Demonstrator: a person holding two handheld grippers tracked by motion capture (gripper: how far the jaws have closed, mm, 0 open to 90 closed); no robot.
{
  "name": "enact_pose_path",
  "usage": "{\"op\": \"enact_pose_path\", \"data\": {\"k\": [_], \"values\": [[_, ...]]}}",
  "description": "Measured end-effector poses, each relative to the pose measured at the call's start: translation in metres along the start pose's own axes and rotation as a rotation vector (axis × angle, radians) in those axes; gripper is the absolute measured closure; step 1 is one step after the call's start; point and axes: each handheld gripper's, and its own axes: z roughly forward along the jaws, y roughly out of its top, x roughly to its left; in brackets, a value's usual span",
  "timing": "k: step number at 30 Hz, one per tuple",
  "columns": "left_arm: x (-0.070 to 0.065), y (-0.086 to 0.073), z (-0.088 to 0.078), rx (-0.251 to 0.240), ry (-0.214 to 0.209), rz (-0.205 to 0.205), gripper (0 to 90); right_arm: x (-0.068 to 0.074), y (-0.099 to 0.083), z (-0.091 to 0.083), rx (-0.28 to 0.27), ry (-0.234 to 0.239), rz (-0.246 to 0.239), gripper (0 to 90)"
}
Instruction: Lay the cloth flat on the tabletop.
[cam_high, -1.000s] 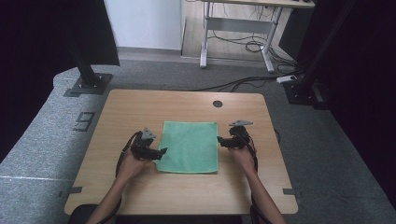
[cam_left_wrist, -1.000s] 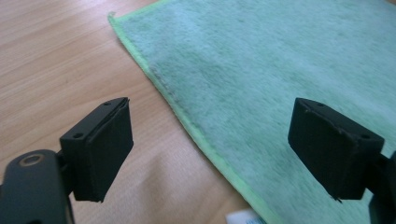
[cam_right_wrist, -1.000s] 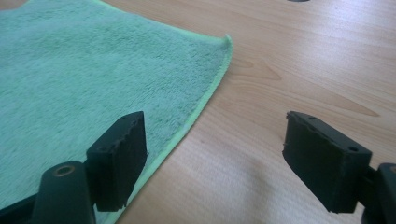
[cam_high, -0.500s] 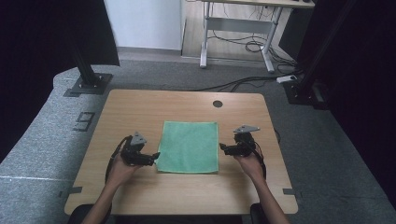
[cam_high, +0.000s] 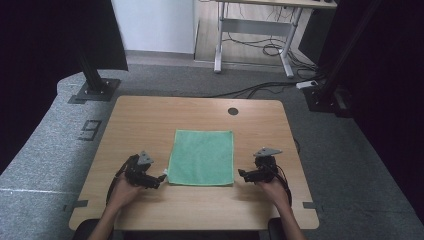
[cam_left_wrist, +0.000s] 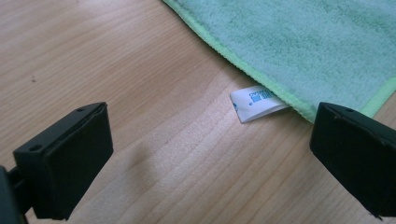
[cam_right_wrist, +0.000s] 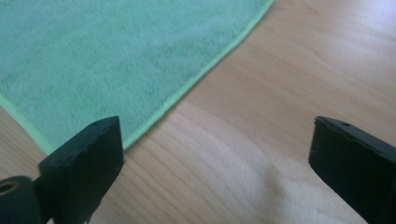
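A green towel (cam_high: 201, 156) lies flat in the middle of the wooden table (cam_high: 150, 120). My left gripper (cam_high: 159, 181) sits low at the towel's near left corner, open, its jaws having just been opening with nothing between them. In the left gripper view it (cam_left_wrist: 210, 158) faces bare wood, with the towel (cam_left_wrist: 317, 42) and its white label (cam_left_wrist: 254, 102) just ahead. My right gripper (cam_high: 241, 174) stands open at the near right corner; its jaws have also just been opening, and they are empty. In the right gripper view it (cam_right_wrist: 217, 163) is over wood, beside the towel (cam_right_wrist: 102, 56).
A round cable hole (cam_high: 233, 111) sits near the table's far edge. Black stand bases rest on the grey floor at far left (cam_high: 95, 90) and far right (cam_high: 325, 97). A white-legged desk (cam_high: 255, 30) with cables stands behind.
Both hands have drawn back toward the table's near edge, from the towel's side edges to its near corners. Both pairs of jaws stand wider apart.
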Motion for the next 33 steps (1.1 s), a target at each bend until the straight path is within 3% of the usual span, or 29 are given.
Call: {"op": "enact_pose_path", "data": {"k": [4,12,17,21,23,33], "values": [[0.0,-0.004,0.003,0.0,-0.006,-0.006,0.0,-0.001,-0.01,0.002,0.006,-0.006,0.006,0.0],[-0.003,-0.008,0.009,0.011,0.016,0.029,0.0,0.003,-0.022,0.007,0.024,-0.02,-0.022,0.0],[0.001,-0.011,0.011,0.007,-0.006,0.001,0.0,0.002,-0.025,0.009,0.012,-0.02,-0.024,0.0],[0.002,-0.01,0.012,0.009,-0.013,-0.004,0.0,0.001,-0.03,0.014,0.034,-0.015,-0.026,0.0],[0.002,-0.01,0.013,0.019,-0.04,-0.021,0.0,0.001,-0.031,0.015,0.029,-0.023,-0.039,0.0],[0.002,-0.01,0.013,0.02,-0.043,-0.023,0.0,0.002,-0.031,0.016,0.023,-0.032,-0.036,0.0]]}}
